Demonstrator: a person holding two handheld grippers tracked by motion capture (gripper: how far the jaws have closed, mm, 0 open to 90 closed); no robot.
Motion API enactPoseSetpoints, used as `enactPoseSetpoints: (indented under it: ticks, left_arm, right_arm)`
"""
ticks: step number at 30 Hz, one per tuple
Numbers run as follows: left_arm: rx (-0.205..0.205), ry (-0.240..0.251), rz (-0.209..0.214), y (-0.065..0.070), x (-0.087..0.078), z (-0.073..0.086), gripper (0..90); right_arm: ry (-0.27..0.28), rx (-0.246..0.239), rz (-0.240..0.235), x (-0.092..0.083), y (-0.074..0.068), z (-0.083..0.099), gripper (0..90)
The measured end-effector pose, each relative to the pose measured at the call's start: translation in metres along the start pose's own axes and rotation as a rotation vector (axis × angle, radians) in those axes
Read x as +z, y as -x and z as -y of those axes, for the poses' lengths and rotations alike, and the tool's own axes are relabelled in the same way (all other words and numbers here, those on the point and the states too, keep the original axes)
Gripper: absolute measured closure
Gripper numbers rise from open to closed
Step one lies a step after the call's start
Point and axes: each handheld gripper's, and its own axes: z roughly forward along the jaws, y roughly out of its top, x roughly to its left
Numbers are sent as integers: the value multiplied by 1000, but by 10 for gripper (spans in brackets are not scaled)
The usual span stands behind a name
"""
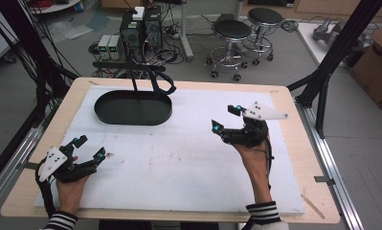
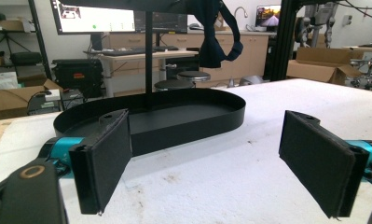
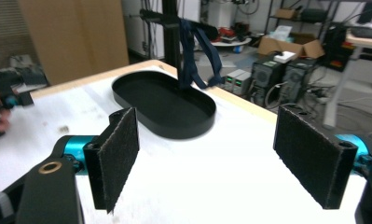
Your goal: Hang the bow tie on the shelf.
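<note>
A black oval tray [image 1: 132, 108] sits at the back left of the white table mat [image 1: 179, 158]. A black post with a crossbar rises from it, and a dark blue strap [image 1: 162, 82] hangs from the bar. The left gripper view shows the tray [image 2: 183, 122] and the strap [image 2: 215, 35] straight ahead. My left gripper [image 1: 89, 147] rests open near the front left edge, nothing between its pads [image 2: 111, 156]. My right gripper [image 1: 225, 119] is held open above the mat's right side, facing the tray [image 3: 165, 105] and the strap [image 3: 193, 49], with empty pads [image 3: 309, 151].
Beyond the table's far edge stand two black stools [image 1: 232, 43], computer towers [image 1: 140, 28] and tangled cables. A black frame leg [image 1: 330, 67] slants at the right. Cardboard boxes [image 1: 377, 60] sit on the floor at the right.
</note>
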Motion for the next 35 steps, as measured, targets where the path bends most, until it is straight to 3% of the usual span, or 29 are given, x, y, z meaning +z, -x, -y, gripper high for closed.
enactPoseSetpoints:
  ticks: [2, 3, 4, 6, 9, 11, 15, 19, 25, 35]
  left_arm:
    - [2, -1, 1, 0, 0, 0, 172]
    - [2, -1, 1, 0, 0, 0, 172]
    - [1, -2, 2, 0, 0, 0, 170]
    - [-1, -2, 1, 0, 0, 0, 169]
    - [0, -2, 2, 0, 0, 0, 167]
    - [1, -2, 3, 0, 0, 0, 167]
    - [3, -2, 2, 0, 0, 0, 167]
    - [3, -1, 2, 0, 0, 0, 167]
    - [7, -2, 1, 0, 0, 0, 167]
    - [11, -3, -2, 1, 0, 0, 169]
  right_arm:
    - [17, 2, 43, -15, -4, 22, 193]
    - [17, 2, 43, -15, -4, 22, 193]
    - [48, -4, 86, -25, -6, 41, 158]
    - [66, -10, 107, -29, -6, 47, 137]
    - [146, 31, 170, -44, -9, 82, 119]
    - [156, 30, 177, -46, -9, 87, 118]
    - [185, 58, 212, -54, -11, 117, 113]
    - [199, 59, 225, -53, -10, 129, 113]
    - [138, 53, 226, -41, -9, 139, 113]
    - [152, 65, 225, -40, -9, 144, 113]
